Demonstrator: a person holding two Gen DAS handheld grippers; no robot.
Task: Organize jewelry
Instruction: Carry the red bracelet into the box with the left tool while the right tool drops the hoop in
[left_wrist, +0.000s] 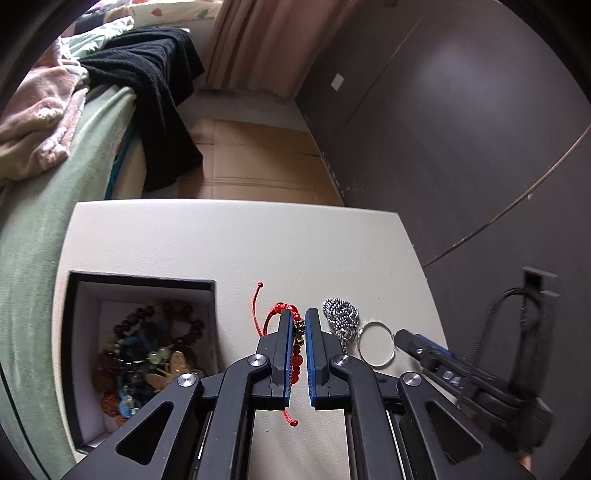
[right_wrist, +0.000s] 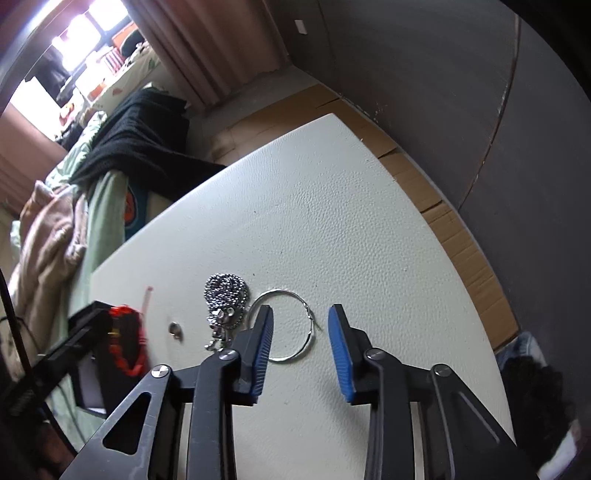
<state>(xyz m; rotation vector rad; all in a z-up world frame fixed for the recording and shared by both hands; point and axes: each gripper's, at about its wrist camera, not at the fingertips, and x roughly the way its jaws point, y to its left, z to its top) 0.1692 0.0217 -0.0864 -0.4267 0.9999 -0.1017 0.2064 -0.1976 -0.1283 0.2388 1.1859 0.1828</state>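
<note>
Red bracelet (left_wrist: 295, 354) half-hidden — left gripper's (left_wrist: 298, 317) fingers (left_wrist: 285, 350) clamp it.

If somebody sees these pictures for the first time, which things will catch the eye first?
First, the red bracelet pinched in the shut left gripper, above the white table. Next, the open box of mixed beads at the left. Then the silver hoop between the right gripper's open fingers, beside a coiled ball chain.

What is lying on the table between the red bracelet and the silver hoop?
A heap of silver ball chain lies between the red bracelet, held in the left gripper, and the hoop. The left wrist view shows it.
</note>
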